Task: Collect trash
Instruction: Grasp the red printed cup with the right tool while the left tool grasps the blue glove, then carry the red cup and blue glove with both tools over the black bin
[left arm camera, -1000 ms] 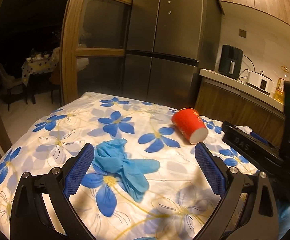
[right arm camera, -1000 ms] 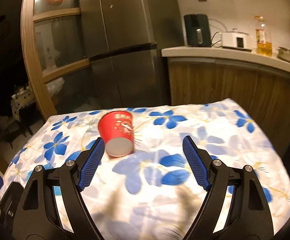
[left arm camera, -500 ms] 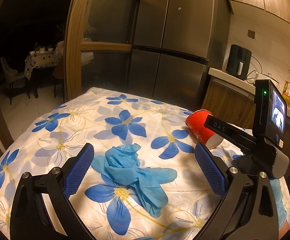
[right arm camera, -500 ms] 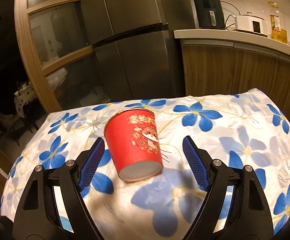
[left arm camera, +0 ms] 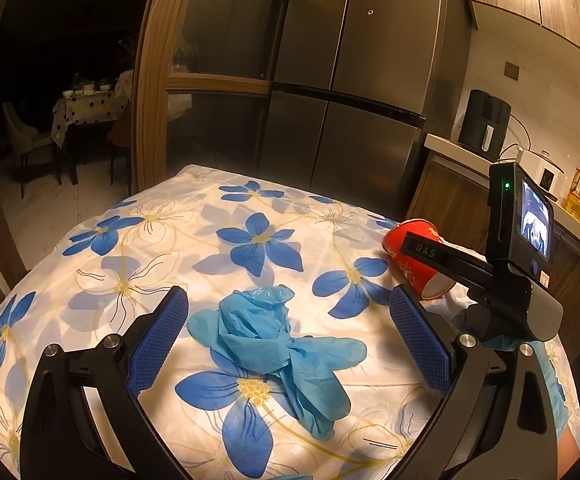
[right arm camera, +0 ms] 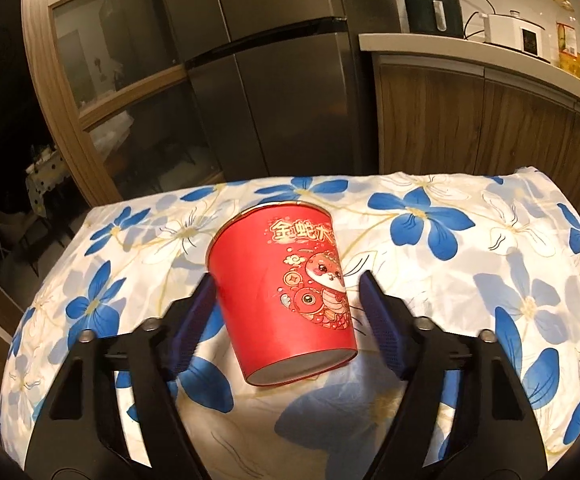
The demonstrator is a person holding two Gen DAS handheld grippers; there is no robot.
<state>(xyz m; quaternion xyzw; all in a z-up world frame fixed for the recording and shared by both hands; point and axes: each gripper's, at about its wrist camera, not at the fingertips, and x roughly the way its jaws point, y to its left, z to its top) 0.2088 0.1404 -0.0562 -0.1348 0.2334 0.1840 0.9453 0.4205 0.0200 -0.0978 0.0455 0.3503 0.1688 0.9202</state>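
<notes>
A red paper cup (right arm camera: pixel 286 296) lies on its side on the flowered tablecloth (right arm camera: pixel 490 280), its base toward me. My right gripper (right arm camera: pixel 286 292) is open with the cup between its fingers, one on each side, not touching. The cup also shows in the left wrist view (left arm camera: pixel 414 258), partly behind the right gripper's body (left arm camera: pixel 506 280). A crumpled blue glove (left arm camera: pixel 286 344) lies on the cloth. My left gripper (left arm camera: pixel 288 326) is open around it, just above.
A steel fridge (left arm camera: pixel 354 92) stands behind the table. A wooden counter (right arm camera: pixel 490 80) on the right carries a black appliance (right arm camera: pixel 430 0), a white cooker (right arm camera: pixel 518 32) and an oil bottle (right arm camera: pixel 570 40). A dark doorway (left arm camera: pixel 62 112) with a dining table is on the left.
My right gripper moved forward over the table until the red cup sits between its fingers. My left gripper drifted slightly closer to the blue glove. Both stayed open.
</notes>
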